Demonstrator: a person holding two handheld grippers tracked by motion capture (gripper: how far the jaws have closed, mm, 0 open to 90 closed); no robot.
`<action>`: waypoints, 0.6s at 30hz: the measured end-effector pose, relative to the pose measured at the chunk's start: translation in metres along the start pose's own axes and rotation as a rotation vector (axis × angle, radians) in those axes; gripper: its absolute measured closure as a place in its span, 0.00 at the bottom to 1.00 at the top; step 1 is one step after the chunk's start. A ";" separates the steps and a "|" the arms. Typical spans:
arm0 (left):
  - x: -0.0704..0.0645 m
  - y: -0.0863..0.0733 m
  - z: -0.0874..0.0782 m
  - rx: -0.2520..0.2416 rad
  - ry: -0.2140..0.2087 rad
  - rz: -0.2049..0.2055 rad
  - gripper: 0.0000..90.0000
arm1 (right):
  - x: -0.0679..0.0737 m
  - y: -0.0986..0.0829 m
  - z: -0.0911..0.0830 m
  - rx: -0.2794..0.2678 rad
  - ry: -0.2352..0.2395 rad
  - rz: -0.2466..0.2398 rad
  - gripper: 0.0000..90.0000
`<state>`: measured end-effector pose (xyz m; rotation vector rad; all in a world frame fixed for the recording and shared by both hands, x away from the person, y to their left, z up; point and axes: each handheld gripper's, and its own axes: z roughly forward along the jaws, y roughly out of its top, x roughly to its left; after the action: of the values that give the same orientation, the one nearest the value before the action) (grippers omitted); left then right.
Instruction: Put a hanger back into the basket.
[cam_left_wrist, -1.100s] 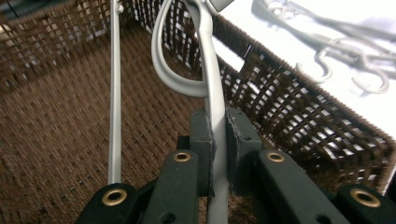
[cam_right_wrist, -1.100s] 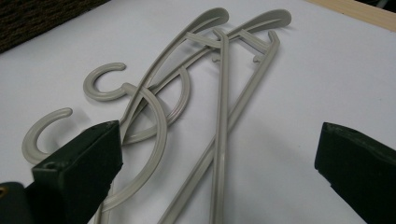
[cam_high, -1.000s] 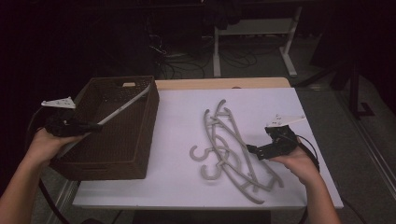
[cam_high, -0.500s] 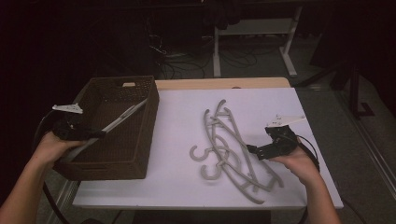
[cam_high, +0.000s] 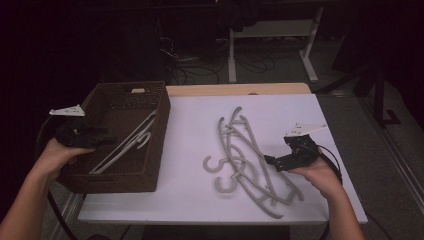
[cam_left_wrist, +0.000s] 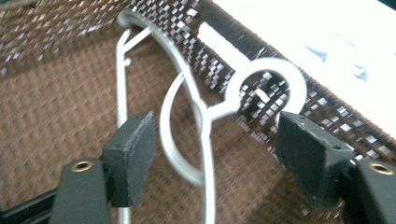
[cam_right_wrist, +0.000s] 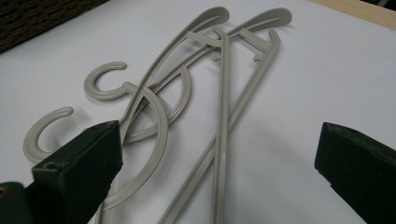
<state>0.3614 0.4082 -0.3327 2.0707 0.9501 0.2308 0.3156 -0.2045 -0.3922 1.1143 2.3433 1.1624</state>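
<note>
A pale grey plastic hanger (cam_high: 125, 145) lies inside the dark brown woven basket (cam_high: 150, 175), which sits at the 9 o'clock side of the white table (cam_high: 190, 200). The hanger's long axis runs from about 7 o'clock up to 1 o'clock in the high view, with its hook (cam_left_wrist: 264, 91) resting against the basket's right wall. In the left gripper view the hook is a smooth open ring leaning on the checkered weave, and the curved shoulder bars (cam_left_wrist: 187, 140) sweep down across the basket's floor.

The left gripper (cam_high: 102, 140) sits over the basket's 9 o'clock rim. Its fingers (cam_left_wrist: 133, 156) stand wide open on either side of the hanger's neck and hold nothing.

Toward 3 o'clock on the table lies a loose pile of grey hangers (cam_high: 245, 155), long axes running roughly 11 to 5 o'clock, hooks (cam_right_wrist: 105, 81) curling toward 9 o'clock. They are slim, ribbed and crossed over each other. The right gripper (cam_high: 270, 161) rests at the pile's 3 o'clock edge; its fingers (cam_right_wrist: 86, 163) are spread far apart, one just beside a hanger's curved bar, with nothing grasped.

Bare white table lies between basket and pile, and at the 12 o'clock end.
</note>
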 end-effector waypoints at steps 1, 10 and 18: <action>-0.003 0.003 0.001 -0.007 -0.006 0.005 0.28 | 0.000 0.000 0.000 0.002 0.001 -0.003 0.01; -0.036 0.027 0.018 -0.057 -0.080 0.061 0.23 | 0.002 0.000 0.003 0.016 0.008 -0.010 0.01; -0.073 0.052 0.040 -0.115 -0.162 0.106 0.20 | 0.008 0.000 0.006 0.035 0.044 -0.011 0.07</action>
<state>0.3573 0.3131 -0.3081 2.0029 0.7141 0.1658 0.3136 -0.1954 -0.3955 1.0963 2.4086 1.1582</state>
